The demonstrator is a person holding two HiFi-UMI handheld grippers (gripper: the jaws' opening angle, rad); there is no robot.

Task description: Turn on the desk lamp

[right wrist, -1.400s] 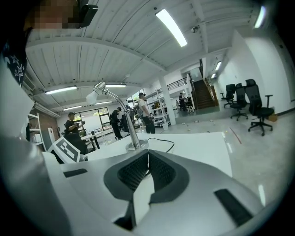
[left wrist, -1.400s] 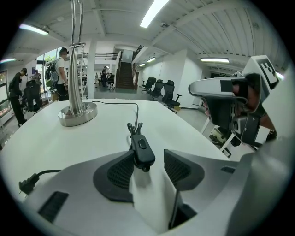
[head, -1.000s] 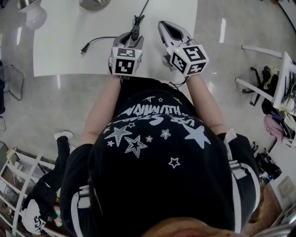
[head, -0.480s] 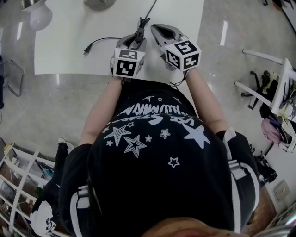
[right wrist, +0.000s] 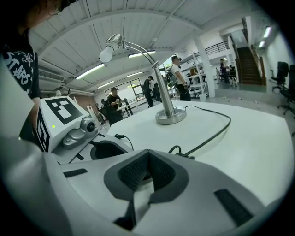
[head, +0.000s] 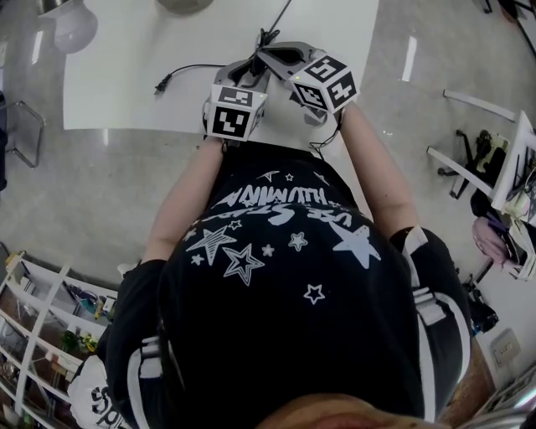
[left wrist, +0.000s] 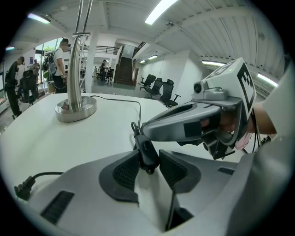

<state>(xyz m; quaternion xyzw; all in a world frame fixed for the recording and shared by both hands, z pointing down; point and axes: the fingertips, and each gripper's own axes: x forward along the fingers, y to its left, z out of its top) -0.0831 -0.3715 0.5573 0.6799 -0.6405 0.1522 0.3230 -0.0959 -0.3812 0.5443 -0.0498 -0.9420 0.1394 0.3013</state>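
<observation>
The desk lamp stands at the table's far side: steel base, curved neck and white head. Its black cord runs toward me. The cord's black inline switch sits upright between the pads of my left gripper, whose jaws have just been closing and now press on it. My right gripper is shut with nothing between its pads. Its tip comes in from the right and meets the top of the switch.
The cord's plug lies loose on the white table to the left. Office chairs and people stand beyond the table. A white rack is on the floor at the right, shelves at the lower left.
My right gripper has swung left and down until its tip meets the left gripper's tip at the switch. The left gripper has kept its place.
</observation>
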